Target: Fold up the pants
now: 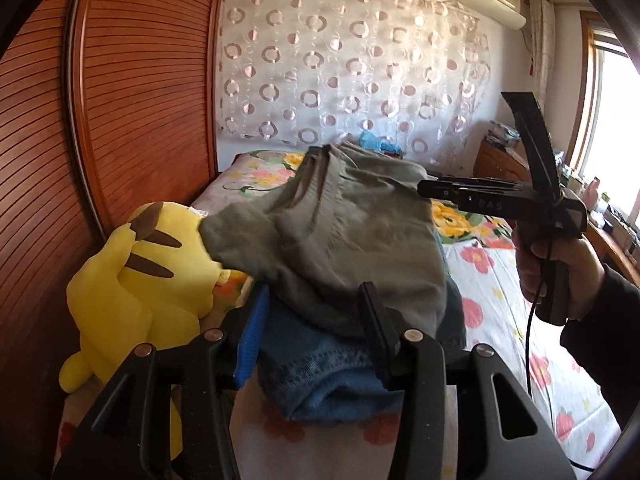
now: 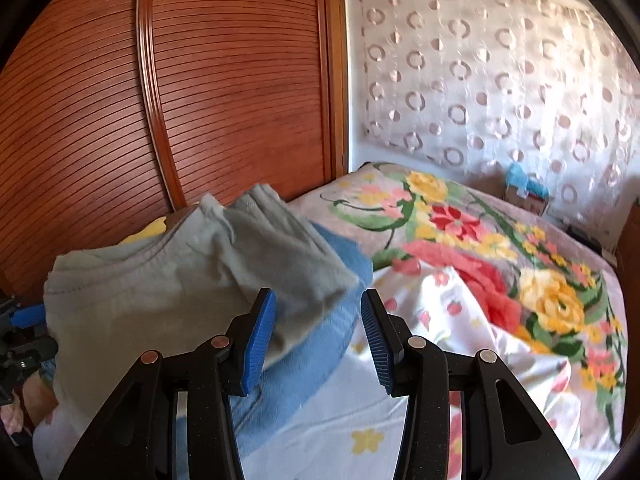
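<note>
Folded grey-green pants (image 1: pixel 344 232) lie on top of folded blue jeans (image 1: pixel 320 372) on the bed. My left gripper (image 1: pixel 316 336) has its jaws wide apart around the near edge of this stack; whether the pads press the cloth is unclear. In the right wrist view the grey pants (image 2: pixel 180 280) rest on the blue garment (image 2: pixel 304 352). My right gripper (image 2: pixel 318 340) is open and empty, with its left pad beside the stack's right edge. The right gripper also shows in the left wrist view (image 1: pixel 424 188), at the far right side of the grey pants.
A yellow plush toy (image 1: pixel 136 280) sits left of the stack against the wooden wardrobe door (image 1: pixel 120 120). The floral bedspread (image 2: pixel 480 260) covers the bed to the right. A wooden desk (image 1: pixel 504 160) with items stands by the window.
</note>
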{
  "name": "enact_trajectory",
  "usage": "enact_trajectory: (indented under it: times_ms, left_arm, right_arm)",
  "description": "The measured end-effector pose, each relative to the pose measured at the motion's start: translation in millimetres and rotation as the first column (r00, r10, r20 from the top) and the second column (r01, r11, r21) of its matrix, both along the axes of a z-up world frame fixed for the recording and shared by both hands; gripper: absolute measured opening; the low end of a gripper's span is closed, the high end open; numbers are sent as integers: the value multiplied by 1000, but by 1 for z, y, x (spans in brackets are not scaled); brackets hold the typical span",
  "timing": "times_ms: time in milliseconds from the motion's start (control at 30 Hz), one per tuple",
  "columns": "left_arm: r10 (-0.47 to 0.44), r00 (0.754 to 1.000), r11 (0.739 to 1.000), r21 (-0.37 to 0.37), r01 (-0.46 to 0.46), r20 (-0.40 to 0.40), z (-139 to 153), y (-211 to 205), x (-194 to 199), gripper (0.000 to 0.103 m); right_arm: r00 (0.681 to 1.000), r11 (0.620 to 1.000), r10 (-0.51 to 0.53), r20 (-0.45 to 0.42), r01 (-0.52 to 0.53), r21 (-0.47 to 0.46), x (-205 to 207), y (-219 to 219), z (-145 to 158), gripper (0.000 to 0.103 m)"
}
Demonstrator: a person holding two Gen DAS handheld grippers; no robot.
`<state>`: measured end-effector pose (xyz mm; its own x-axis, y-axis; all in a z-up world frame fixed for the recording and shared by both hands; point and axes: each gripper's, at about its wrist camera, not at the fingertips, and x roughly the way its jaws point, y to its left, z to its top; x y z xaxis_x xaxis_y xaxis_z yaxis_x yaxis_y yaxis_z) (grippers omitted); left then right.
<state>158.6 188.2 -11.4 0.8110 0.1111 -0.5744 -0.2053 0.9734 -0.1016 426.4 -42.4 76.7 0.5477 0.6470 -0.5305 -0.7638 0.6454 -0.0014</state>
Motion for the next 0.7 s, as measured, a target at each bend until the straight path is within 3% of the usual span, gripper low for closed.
enact_trajectory:
  times_ms: [67, 167, 200, 700]
  left_arm:
    - [-4, 1000, 1000, 6, 4, -2, 1, -3, -2, 48]
    - [-20, 1000, 1000, 0, 20, 15, 3, -7, -8, 78]
    - [-25, 999, 1000, 1, 25, 22, 4, -9, -10, 80]
    - [-95, 995, 994, 54, 93, 40, 20, -52, -34, 80]
  right_arm:
    - [1000, 1000, -2, -10, 2, 13, -7, -2, 2, 46]
    - [1000, 1000, -13, -13, 13, 24, -24, -12, 4, 46]
    - [1000, 1000, -15, -14, 15, 28, -30, -15, 5, 46]
    - [994, 988, -111, 13, 109, 105, -142, -87, 14, 46]
